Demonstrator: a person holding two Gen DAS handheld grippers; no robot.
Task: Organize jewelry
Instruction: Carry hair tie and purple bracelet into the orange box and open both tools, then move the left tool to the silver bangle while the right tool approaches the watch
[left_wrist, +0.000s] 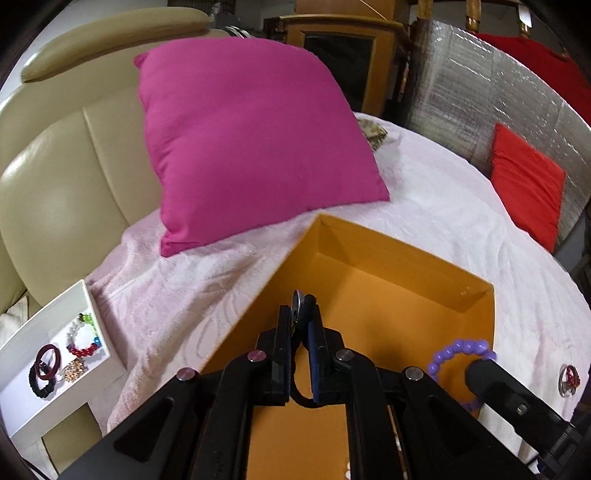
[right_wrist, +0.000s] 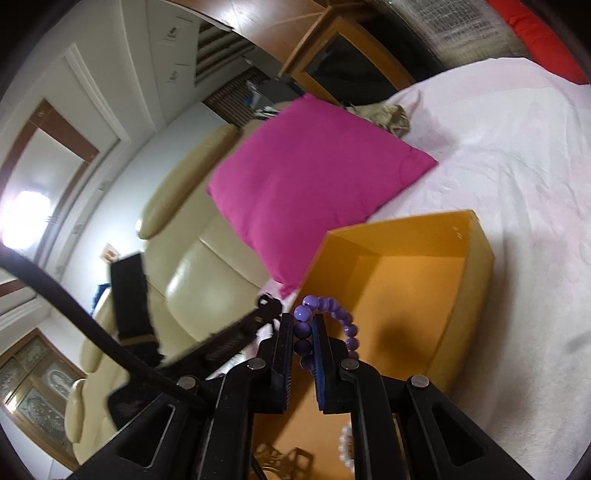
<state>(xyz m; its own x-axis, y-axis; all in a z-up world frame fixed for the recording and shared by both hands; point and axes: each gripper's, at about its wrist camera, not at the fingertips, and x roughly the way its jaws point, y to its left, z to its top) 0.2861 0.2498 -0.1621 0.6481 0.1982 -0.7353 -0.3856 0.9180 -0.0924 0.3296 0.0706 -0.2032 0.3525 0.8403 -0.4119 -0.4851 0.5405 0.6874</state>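
My left gripper (left_wrist: 301, 314) is shut on a black cord with a round silver pendant (left_wrist: 296, 305), held over the open orange box (left_wrist: 388, 254) on the bed. My right gripper (right_wrist: 303, 325) is shut on a purple bead bracelet (right_wrist: 334, 317) above the same orange box (right_wrist: 476, 251); it also shows in the left wrist view (left_wrist: 461, 349). A white tray (left_wrist: 51, 325) at the left holds a multicoloured bead bracelet (left_wrist: 83, 338), a dark red bangle (left_wrist: 48, 360), a black scrunchie (left_wrist: 42, 384) and a gold piece (left_wrist: 74, 369). White pearls (right_wrist: 345, 446) and a gold ornament (right_wrist: 284, 461) lie in the box.
A magenta pillow (left_wrist: 251, 136) leans on the beige headboard (left_wrist: 55, 166) behind the box. A silver and red ring-shaped item (left_wrist: 569, 378) lies on the pink blanket (left_wrist: 424, 206) at the right. A red cushion (left_wrist: 524, 184) stands far right.
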